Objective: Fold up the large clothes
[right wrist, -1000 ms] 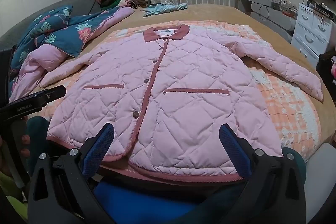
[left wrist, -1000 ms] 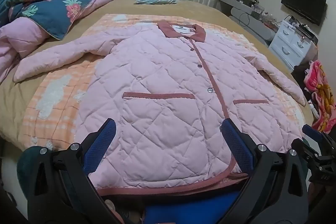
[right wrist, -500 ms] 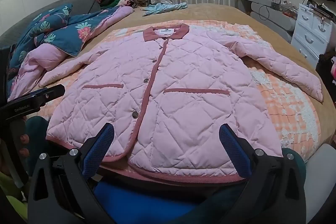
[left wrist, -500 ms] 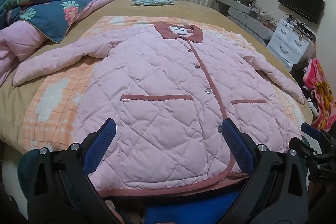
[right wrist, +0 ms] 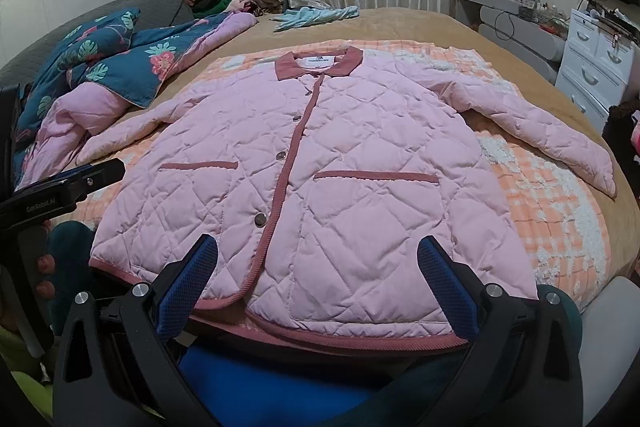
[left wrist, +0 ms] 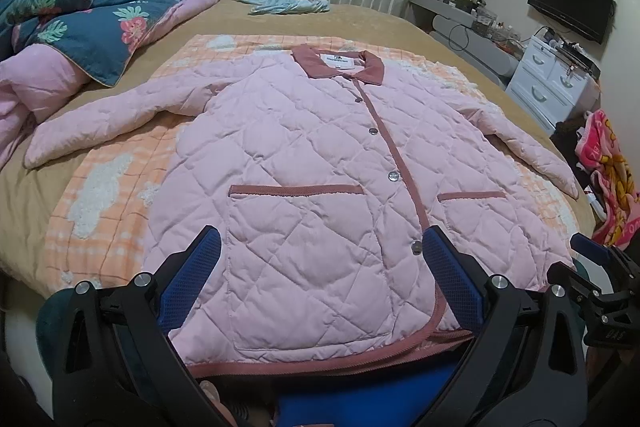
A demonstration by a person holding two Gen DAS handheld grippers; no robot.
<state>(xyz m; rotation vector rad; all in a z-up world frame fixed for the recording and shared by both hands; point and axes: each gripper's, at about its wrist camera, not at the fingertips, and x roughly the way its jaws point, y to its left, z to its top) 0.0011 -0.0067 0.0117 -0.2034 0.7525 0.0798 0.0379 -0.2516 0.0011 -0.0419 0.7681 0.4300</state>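
While both tongs hang over the near edge of the bed, neither one touches anything. The left tongs (left wrist: 320, 283) are spread wide, with nothing between the blue pads, and the right tongs (right wrist: 316, 279) are spread in the same way. I think they are held open and low like this because the fold is not yet begun, and the person is choosing where to take the cloth.

Just in front of the tongs lies the jacket (left wrist: 320, 167), pink and quilted, buttoned, with its front up. Its bottom hem (right wrist: 360, 337) runs along the near edge of the bed, so it is the part closest to both tongs. The collar (left wrist: 340, 67) points to the far edge. Both sleeves are stretched out: the left sleeve (left wrist: 112, 123) toward the left edge, the right sleeve (right wrist: 540, 131) toward the right edge. It seems spread flat like this so that the sides can be folded in cleanly.

Under the jacket is an orange checked blanket (left wrist: 100, 203). A blue flowered quilt (left wrist: 100, 23) lies in a heap at the far left corner, well apart from the jacket.
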